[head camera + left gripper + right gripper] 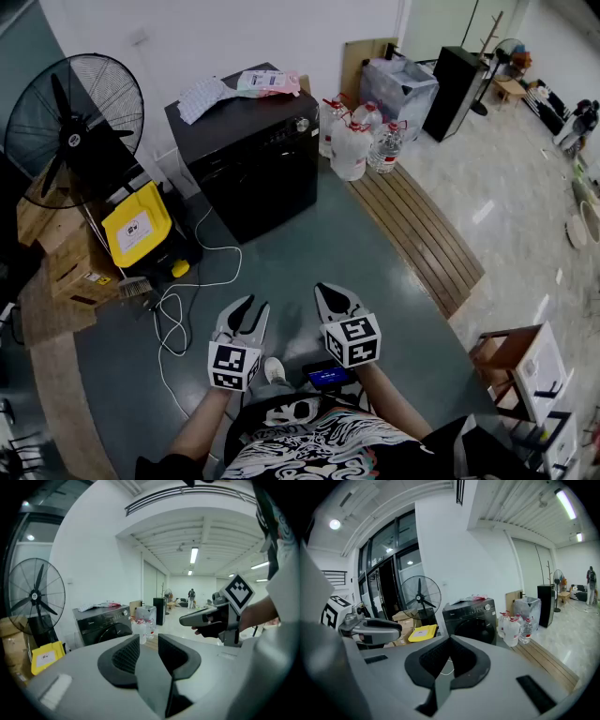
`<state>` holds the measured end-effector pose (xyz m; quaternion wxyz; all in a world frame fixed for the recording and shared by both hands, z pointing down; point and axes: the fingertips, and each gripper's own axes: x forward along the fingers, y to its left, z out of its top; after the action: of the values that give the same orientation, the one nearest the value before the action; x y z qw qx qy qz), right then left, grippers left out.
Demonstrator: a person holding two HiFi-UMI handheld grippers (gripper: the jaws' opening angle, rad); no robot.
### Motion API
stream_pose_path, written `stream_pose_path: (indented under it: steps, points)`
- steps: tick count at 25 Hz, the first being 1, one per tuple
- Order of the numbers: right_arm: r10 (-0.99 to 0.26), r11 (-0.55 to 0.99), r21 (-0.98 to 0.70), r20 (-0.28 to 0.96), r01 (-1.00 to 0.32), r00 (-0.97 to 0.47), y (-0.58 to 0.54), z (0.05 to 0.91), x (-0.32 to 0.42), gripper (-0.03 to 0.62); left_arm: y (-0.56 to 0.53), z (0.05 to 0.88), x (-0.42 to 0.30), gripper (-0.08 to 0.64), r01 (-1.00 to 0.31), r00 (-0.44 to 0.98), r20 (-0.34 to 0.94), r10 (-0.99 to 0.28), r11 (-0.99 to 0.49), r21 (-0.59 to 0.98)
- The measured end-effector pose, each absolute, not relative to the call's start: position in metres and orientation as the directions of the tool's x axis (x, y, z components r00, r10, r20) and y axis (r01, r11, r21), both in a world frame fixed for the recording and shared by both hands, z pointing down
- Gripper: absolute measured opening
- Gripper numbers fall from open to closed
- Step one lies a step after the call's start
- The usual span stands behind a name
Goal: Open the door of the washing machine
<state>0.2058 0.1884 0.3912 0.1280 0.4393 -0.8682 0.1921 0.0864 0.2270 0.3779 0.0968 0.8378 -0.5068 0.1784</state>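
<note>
Black and boxy, the front-loading washing machine [248, 159] stands against the white wall [187, 37], well apart from the person [309, 441]. Its round dark door [474, 629] looks shut, flat against the front. It is small and dark in every view, so I can't be fully sure.

So the job has not started yet. The grey left gripper [255, 306] has its jaws a little apart, with nothing between them. The grey right gripper [325, 292] has its jaws pressed together, and it holds nothing too. Both are side by side, low in front of the person, over the grey-green floor [281, 272].

All of the job is left to do. The person must walk up to the machine, get hold of the door's edge or handle, and swing it open. Some clear plastic water bottles [361, 141] stand just beside the machine.
</note>
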Motion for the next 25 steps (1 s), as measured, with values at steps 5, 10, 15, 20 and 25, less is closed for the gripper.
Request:
stream_pose_path:
  steps: [5,10,15,20,25]
  points:
    - [-0.705,0.571,-0.199,0.379,-0.796,-0.6,0.195,0.384,0.196,0.002,0.211,0.376,0.065,0.12,-0.937,0.348,0.341,-0.873,-0.331,0.109]
    - [-0.703,0.555,-0.215,0.395,-0.803,-0.592,0.199,0.392,0.197,0.002,0.197,0.381,0.05,0.12,-0.954,0.275,0.297,-0.914,-0.221,0.204]
    - [-0.702,0.513,-0.255,0.425,-0.819,-0.572,0.186,0.403,0.199,0.005,0.184,0.385,0.033,0.153,-0.95,0.272,0.292,-0.917,-0.207,0.234]
    - [-0.689,0.511,-0.292,0.424,-0.809,-0.588,0.16,0.414,0.186,0.152,0.159,0.403,0.013,0.186,-0.951,0.272,0.305,-0.913,-0.207,0.23]
    - [-0.69,0.493,-0.263,0.463,-0.829,-0.557,0.115,0.437,0.16,0.144,0.109,0.434,-0.017,0.178,-0.958,0.263,0.322,-0.91,-0.206,0.2]
